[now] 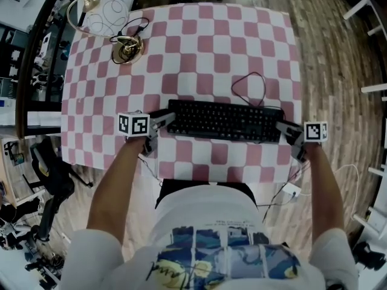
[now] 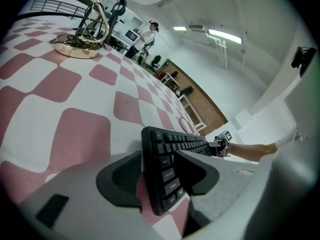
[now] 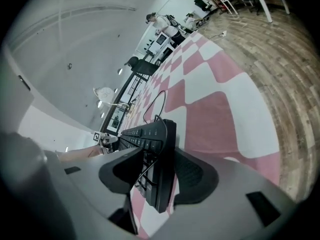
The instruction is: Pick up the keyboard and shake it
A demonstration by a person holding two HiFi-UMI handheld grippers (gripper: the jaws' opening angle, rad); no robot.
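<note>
Head view: the keyboard [image 1: 224, 121] lies flat on the checked cloth [image 1: 199, 41], spanning the room between the two tools. The left gripper [image 1: 162, 127] is at one end of it and the right gripper [image 1: 289, 135] at the other. The table's near edge runs just behind both. Ahead of them the cloth is bare except for a cable [image 1: 248, 89] looping beyond the right half, and a lamp [image 1: 115, 23] well off past the left gripper.

Left gripper view: its jaws stand wide, straddling the keyboard's end, with cloth visible beside one pad.

Right gripper view: its jaws are likewise spread around the other end, unclamped, with the cable crossing the gap.
</note>
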